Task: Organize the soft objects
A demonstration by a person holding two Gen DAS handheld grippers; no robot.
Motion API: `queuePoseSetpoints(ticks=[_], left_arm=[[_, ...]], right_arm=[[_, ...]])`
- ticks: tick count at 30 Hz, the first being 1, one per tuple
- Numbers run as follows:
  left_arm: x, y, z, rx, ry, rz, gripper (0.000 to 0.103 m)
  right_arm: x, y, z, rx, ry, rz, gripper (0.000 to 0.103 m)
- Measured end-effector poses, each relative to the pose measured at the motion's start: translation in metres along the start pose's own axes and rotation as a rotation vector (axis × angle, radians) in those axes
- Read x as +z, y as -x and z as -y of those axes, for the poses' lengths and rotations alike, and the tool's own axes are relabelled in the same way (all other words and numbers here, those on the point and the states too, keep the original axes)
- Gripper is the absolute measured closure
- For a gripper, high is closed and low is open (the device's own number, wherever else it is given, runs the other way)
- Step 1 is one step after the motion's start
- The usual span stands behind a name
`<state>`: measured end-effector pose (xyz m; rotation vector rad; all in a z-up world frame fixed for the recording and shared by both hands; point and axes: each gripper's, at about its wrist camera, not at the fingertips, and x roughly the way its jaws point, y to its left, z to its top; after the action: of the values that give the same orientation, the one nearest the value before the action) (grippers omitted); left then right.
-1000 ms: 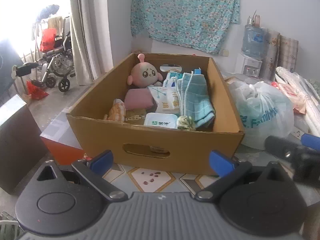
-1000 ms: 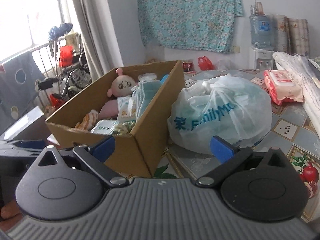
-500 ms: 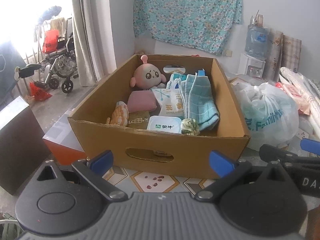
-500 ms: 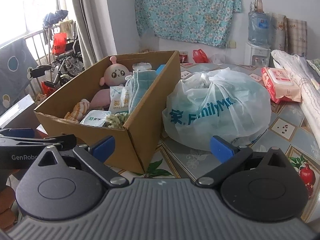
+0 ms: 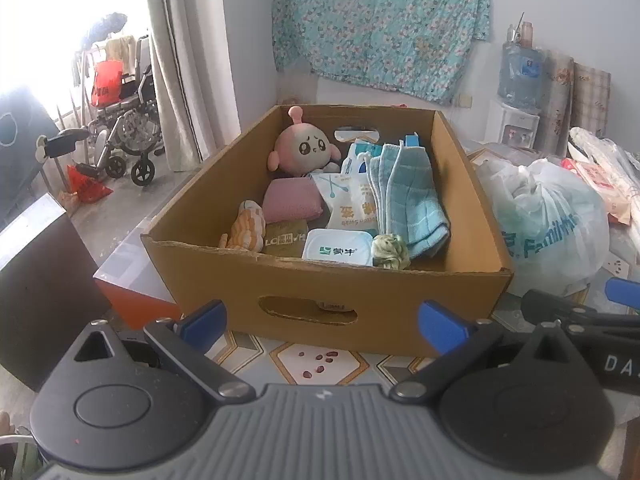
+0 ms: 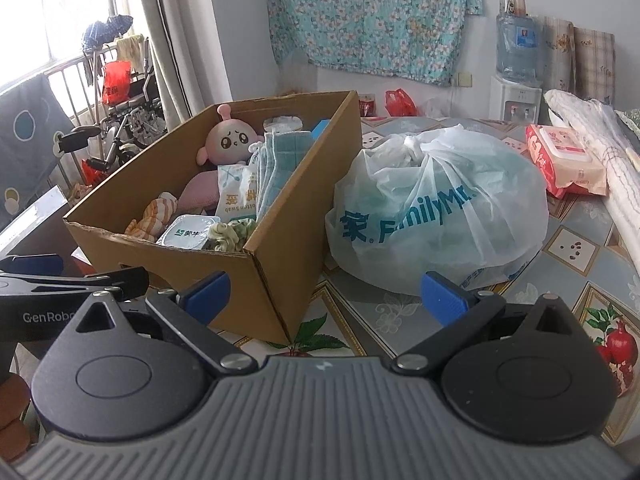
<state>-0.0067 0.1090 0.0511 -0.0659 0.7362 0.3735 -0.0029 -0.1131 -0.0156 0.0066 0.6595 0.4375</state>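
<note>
A brown cardboard box (image 5: 332, 296) (image 6: 280, 248) stands on the patterned table. Inside lie a pink plush doll (image 5: 304, 148) (image 6: 230, 140), a pink sponge (image 5: 292, 205), folded blue towels (image 5: 412, 196) (image 6: 280, 164), an orange striped soft toy (image 5: 246, 230) (image 6: 154, 216), a green scrunchie (image 5: 391, 246) (image 6: 230, 232), a cotton swab pack (image 5: 352, 204) and a white tub (image 5: 338, 249). My left gripper (image 5: 322, 322) hangs open just before the box's front wall. My right gripper (image 6: 324, 292) is open too, near the box's front right corner. Both hold nothing.
A tied white plastic bag (image 6: 436, 208) (image 5: 552, 220) sits right of the box. A pink wipes pack (image 6: 564, 160) and rolled cloth (image 6: 588, 144) lie at the far right. A wheelchair (image 5: 124, 136) and an orange stool (image 5: 132, 284) stand left of the table.
Both grippers have risen and drawn slightly nearer the box, so more of its inside shows. Both stayed open and nothing in the box moved.
</note>
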Motion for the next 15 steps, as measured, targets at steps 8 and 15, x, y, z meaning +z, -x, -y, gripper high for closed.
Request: queuePoseSetpoints(ticks=[8, 15], left_arm=[[-0.0001, -0.005, 0.0001, -0.003, -0.001, -0.019, 0.001], [-0.0008, -0.0075, 0.0002, -0.002, -0.002, -0.034, 0.001]], right_arm=[[0.0014, -0.0052, -0.0002, -0.013, 0.009, -0.021, 0.001], [0.0018, -0.0103, 0.0011, -0.01, 0.006, -0.049, 0.001]])
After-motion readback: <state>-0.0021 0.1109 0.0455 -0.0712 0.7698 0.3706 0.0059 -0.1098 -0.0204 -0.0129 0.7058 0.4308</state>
